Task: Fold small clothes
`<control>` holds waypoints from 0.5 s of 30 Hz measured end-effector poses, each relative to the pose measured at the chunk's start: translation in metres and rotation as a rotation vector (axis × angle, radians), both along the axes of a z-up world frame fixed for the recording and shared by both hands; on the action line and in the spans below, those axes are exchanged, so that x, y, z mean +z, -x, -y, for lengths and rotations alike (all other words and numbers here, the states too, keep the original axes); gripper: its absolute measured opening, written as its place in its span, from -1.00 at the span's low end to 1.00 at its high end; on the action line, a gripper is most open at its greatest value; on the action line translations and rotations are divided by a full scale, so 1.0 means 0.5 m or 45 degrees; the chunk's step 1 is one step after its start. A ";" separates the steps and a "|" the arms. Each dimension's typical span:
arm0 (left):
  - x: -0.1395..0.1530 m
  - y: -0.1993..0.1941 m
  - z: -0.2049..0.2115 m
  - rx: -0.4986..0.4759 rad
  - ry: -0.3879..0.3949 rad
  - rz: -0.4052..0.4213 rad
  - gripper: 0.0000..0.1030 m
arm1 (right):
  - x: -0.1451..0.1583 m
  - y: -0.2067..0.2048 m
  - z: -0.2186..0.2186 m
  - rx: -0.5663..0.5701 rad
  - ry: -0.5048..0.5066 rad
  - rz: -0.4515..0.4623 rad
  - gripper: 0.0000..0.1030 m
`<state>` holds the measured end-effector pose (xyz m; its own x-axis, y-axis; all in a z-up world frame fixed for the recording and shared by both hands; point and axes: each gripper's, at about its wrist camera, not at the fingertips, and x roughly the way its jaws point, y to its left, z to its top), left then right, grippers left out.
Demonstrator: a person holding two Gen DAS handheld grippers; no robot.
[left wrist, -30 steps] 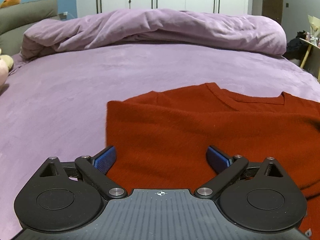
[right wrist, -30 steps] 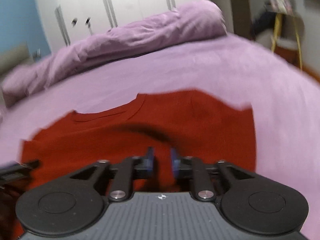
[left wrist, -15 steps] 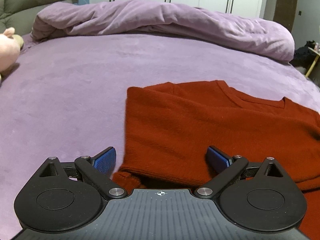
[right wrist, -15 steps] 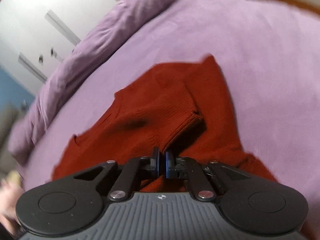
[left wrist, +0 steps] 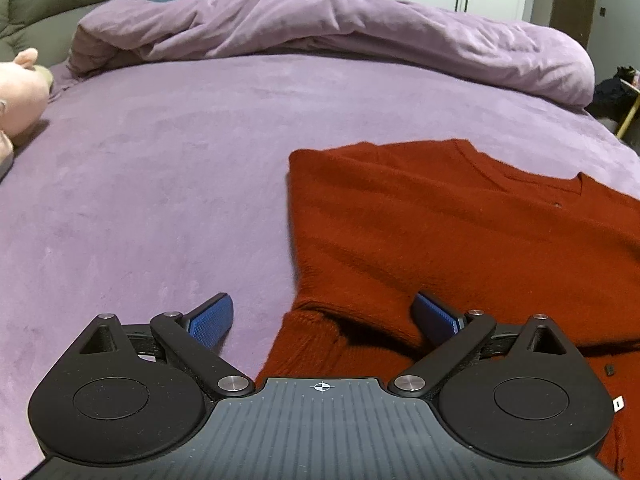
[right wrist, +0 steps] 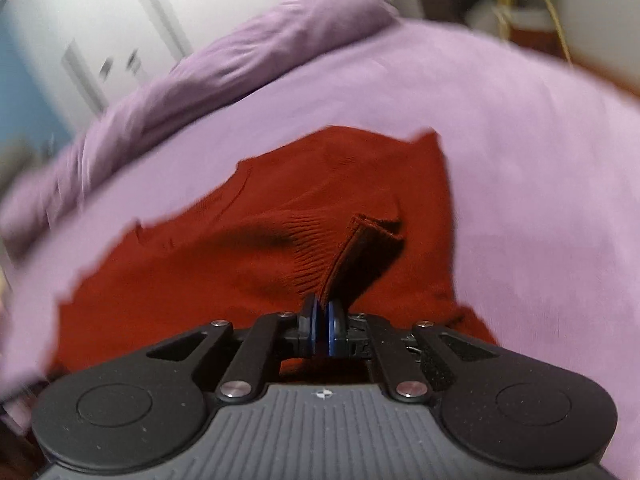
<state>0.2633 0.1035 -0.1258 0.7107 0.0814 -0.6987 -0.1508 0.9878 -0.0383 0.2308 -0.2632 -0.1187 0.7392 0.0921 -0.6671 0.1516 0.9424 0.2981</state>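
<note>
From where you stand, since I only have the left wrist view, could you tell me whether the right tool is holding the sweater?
Observer: Yes, the right tool is shut on a ribbed cuff of the red sweater.
Operator: Thank you; is that cuff lifted?
Observer: It rises off the body, with a dark shadow under it.
Operator: Is the bed beyond it free?
Observer: The purple sheet shows bare to the right of the sweater, though that view is blurred.

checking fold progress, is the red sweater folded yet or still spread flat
Partly folded. The left sleeve lies over the sweater; the right hand-held gripper is shut on the ribbed cuff, lifted above the body.
</note>
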 end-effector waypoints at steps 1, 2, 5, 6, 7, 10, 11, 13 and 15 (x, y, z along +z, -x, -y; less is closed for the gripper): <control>0.000 0.002 -0.002 -0.005 -0.003 -0.004 0.95 | 0.000 -0.002 -0.012 0.038 0.076 0.015 -0.94; 0.003 0.004 -0.006 -0.003 -0.006 -0.011 0.95 | 0.003 -0.006 -0.019 0.072 0.133 0.024 -0.93; 0.021 0.029 -0.021 0.014 -0.028 -0.026 0.95 | 0.028 0.016 -0.015 0.087 0.212 0.021 -0.60; 0.029 0.045 -0.027 0.008 -0.033 -0.027 0.93 | 0.041 0.032 -0.012 0.052 0.257 0.018 -0.48; 0.036 0.064 -0.034 -0.005 -0.033 -0.031 0.88 | 0.053 0.054 -0.010 0.036 0.296 0.031 -0.46; 0.046 0.144 -0.048 -0.083 -0.065 -0.066 0.84 | 0.078 0.176 0.005 0.052 0.301 0.103 0.38; 0.046 0.180 -0.052 -0.123 -0.066 -0.084 0.84 | 0.082 0.222 0.008 0.077 0.285 0.117 0.44; 0.041 0.252 -0.056 -0.172 -0.096 -0.135 0.84 | 0.078 0.305 0.010 0.115 0.275 0.053 0.44; 0.035 0.317 -0.060 -0.180 -0.109 -0.182 0.84 | 0.070 0.378 0.017 0.108 0.238 -0.024 0.44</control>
<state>0.1048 0.1335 -0.1083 0.6132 0.0511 -0.7883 -0.0084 0.9983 0.0581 0.0416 -0.2715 -0.0838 0.7215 0.0271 -0.6918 0.0729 0.9907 0.1148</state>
